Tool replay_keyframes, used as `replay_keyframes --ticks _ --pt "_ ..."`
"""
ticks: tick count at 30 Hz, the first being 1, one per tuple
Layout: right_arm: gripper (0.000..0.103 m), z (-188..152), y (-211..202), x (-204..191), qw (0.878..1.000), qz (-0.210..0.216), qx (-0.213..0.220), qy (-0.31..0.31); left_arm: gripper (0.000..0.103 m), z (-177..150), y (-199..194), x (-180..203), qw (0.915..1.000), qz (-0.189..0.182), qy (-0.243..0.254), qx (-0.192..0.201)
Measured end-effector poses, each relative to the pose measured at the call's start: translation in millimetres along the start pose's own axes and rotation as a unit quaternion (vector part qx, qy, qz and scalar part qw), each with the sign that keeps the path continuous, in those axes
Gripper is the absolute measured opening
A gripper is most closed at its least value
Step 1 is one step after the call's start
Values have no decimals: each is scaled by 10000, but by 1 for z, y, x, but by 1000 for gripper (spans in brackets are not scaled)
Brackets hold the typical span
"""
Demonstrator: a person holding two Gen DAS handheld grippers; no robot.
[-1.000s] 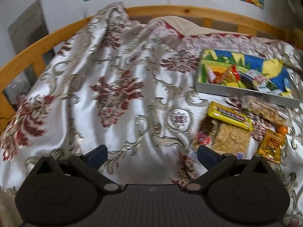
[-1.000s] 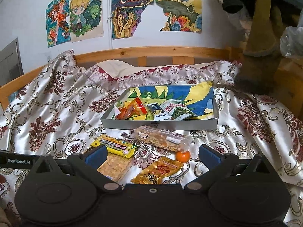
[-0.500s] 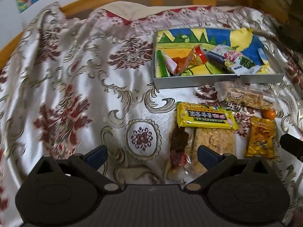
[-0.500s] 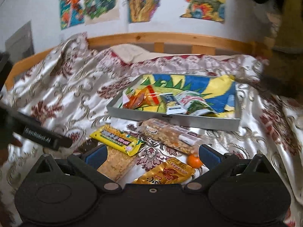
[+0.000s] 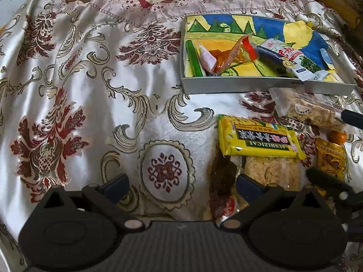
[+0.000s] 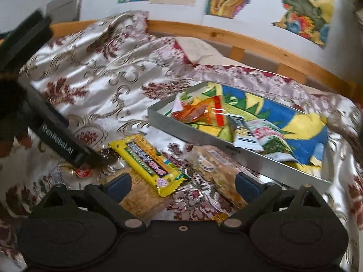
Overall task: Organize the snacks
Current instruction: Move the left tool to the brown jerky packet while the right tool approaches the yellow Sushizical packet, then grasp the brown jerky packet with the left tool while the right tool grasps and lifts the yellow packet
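Left claw (image 5: 182,184): spread wide, empty, over the bedspread (image 5: 90,95). Right claw (image 6: 183,182): jaws wide though just narrowing slightly, nothing pinched, above yellow snack bar (image 6: 148,162). Loose snacks on the bed, just before grey tray (image 6: 188,133); more packets inside tray.

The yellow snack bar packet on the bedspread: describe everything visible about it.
The yellow snack bar packet is a flat, oblong, glossy plastic wrapper with crimped, serrated ends and a dark label panel bearing pale characters and Latin lettering. It looks sealed and lies flat on the patterned bedspread, outside and in front of the grey tray. One long edge overlaps the clear-wrapped crumbly beige slab beneath it. Neither hand-held gripper touches it.
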State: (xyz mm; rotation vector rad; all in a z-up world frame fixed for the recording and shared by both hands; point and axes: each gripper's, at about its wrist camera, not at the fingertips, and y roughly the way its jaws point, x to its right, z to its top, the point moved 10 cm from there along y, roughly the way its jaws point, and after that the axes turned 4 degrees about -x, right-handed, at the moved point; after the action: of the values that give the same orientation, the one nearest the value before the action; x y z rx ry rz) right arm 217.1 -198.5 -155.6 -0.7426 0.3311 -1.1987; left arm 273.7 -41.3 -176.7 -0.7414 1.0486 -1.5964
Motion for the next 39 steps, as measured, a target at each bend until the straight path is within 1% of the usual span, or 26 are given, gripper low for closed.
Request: replay_keyframes --ticks 3,9,12,14,15,17,18,19,20,21,23,24,26,28,29,33,34,35,37,39 --pt "92 0 10 -11 9993 -38 30 -368 100 0 5 -1 9999 28 74 -71" --pt "84 2 27 -24 9967 -122 67 -797 91 1 5 8 9993 -113 351 -37" --pt "78 2 34 -31 9946 -137 62 -1023 81 0 4 14 9985 -220 505 -27" --pt "74 3 37 -34 9933 -142 109 -1138 73 -3 7 19 9976 -333 595 -116" --pt "73 5 38 -36 9925 -167 135 -1200 71 -5 9 21 9972 -386 626 -156" --pt "69 6 40 -38 9911 -217 174 -1301 64 -7 13 23 9966 -423 660 -234" --pt "67 7 41 -39 9904 -226 188 -1352 64 -8 14 23 9965 -424 669 -254" --pt "62 6 42 -40 9900 -214 197 -1383 61 -8 15 22 9965 -447 652 -264" --pt "58 7 42 -42 9894 -216 205 -1424 55 -8 15 22 9965 -492 608 -284" --pt "55 7 43 -43 9884 -241 206 -1485 52 -8 15 21 9966 -524 559 -309" --pt "42 6 44 -46 9868 -237 200 -1587 41 -9 15 20 9963 -602 477 -373" --pt "40 6 45 -48 9866 -223 183 -1608 39 -9 14 20 9962 -623 443 -407" --pt "33 6 45 -51 9856 -214 170 -1669 39 -9 14 18 9962 -640 369 -457" --pt "33 6 45 -52 9848 -214 163 -1719 40 -9 13 19 9961 -670 344 -466" --pt "40 6 46 -51 9851 -200 155 -1702 41 -9 14 19 9959 -681 355 -479" --pt "57 9 51 -38 9911 -145 89 -1321 46 -10 17 21 9953 -692 447 -512" --pt "63 10 52 -34 9931 -84 66 -1165 51 -11 18 22 9948 -717 498 -525" --pt "68 12 54 -32 9943 40 65 -1067 54 -12 19 24 9942 -743 552 -543" --pt "73 14 58 -31 9943 422 26 -978 54 -13 20 25 9941 -708 615 -549" --pt "73 16 61 -32 9931 687 -16 -954 51 -13 19 25 9941 -705 600 -568"
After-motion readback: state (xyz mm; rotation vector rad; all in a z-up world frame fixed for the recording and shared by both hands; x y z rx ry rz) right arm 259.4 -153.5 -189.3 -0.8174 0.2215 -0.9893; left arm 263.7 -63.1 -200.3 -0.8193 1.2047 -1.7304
